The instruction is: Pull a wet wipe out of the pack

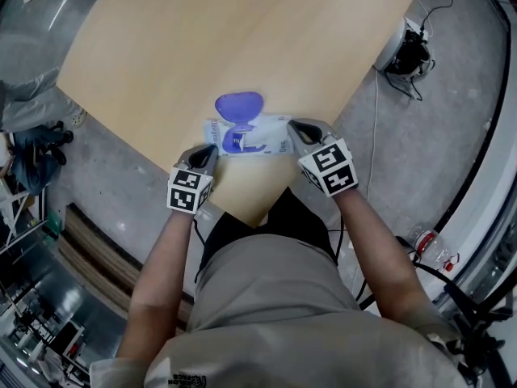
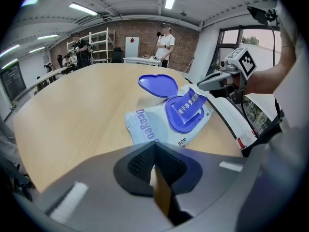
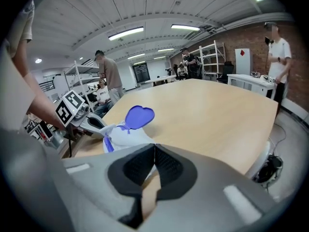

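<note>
A pale blue wet-wipe pack [image 1: 257, 136] lies near the front corner of the wooden table [image 1: 202, 47]. Its purple lid [image 1: 239, 104] is flipped open toward the far side. A blue seal flap [image 2: 191, 104] stands up over the oval opening. My left gripper [image 1: 211, 153] is shut and empty, with its tips just short of the pack's left end; the pack [image 2: 164, 120] lies ahead of its closed jaws [image 2: 154, 148]. My right gripper [image 1: 296, 128] is at the pack's right end, also shut with nothing between its pads [image 3: 154, 150]. No wipe shows outside the pack [image 3: 126, 135].
The table's front edge runs just under both grippers. On the floor to the right are a white device with cables [image 1: 408, 48] and a plastic bottle [image 1: 429, 246]. Several people [image 2: 165, 43] and shelving [image 2: 99, 45] stand in the background.
</note>
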A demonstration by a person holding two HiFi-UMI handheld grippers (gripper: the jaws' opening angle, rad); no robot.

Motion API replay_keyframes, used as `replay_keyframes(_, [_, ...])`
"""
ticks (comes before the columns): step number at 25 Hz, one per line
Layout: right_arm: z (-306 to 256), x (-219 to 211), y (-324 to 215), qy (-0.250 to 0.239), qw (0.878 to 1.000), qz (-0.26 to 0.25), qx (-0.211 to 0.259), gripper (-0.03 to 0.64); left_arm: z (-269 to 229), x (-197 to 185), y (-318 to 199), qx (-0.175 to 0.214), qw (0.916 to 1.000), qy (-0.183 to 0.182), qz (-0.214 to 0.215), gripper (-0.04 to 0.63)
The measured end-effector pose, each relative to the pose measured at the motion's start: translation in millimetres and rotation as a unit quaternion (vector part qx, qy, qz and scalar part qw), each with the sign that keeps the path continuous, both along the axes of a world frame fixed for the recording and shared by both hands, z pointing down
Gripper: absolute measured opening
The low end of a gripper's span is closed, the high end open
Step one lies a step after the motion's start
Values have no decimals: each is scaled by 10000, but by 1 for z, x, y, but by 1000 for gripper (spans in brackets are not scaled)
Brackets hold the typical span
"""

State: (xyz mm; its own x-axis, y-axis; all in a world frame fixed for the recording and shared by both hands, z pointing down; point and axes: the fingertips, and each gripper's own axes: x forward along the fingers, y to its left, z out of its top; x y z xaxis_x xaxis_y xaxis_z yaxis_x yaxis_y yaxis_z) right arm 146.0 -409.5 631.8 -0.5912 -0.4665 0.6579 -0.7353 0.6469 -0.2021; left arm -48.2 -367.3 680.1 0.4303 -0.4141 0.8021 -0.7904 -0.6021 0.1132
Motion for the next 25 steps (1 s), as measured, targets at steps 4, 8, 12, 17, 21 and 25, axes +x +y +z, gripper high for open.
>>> replay_keyframes(4, [-4, 15, -6, 12, 9998, 188, 87, 5, 1, -1, 0, -33, 10000, -39, 33, 5])
replay_keyframes(8, [-10, 32, -7, 33, 9991, 408, 140, 6, 1, 3, 1, -80, 9999, -53, 53, 6])
replay_keyframes(12, [-14, 45, -8, 123, 9980, 571, 228, 5, 0, 3, 2, -98, 9999, -29, 72, 5])
replay_keyframes(17, [-22, 61, -10, 267, 9954, 859, 324, 5, 0, 2, 1, -87, 9998, -24, 162, 6])
replay_keyframes(21, [-33, 74, -9, 374, 9929, 1056, 412, 5, -1, 2, 2, -86, 9998, 33, 187, 6])
replay_keyframes(25, [-47, 78, -5, 500, 9909, 1122, 541, 5, -3, 1, 3, -135, 9995, 160, 220, 6])
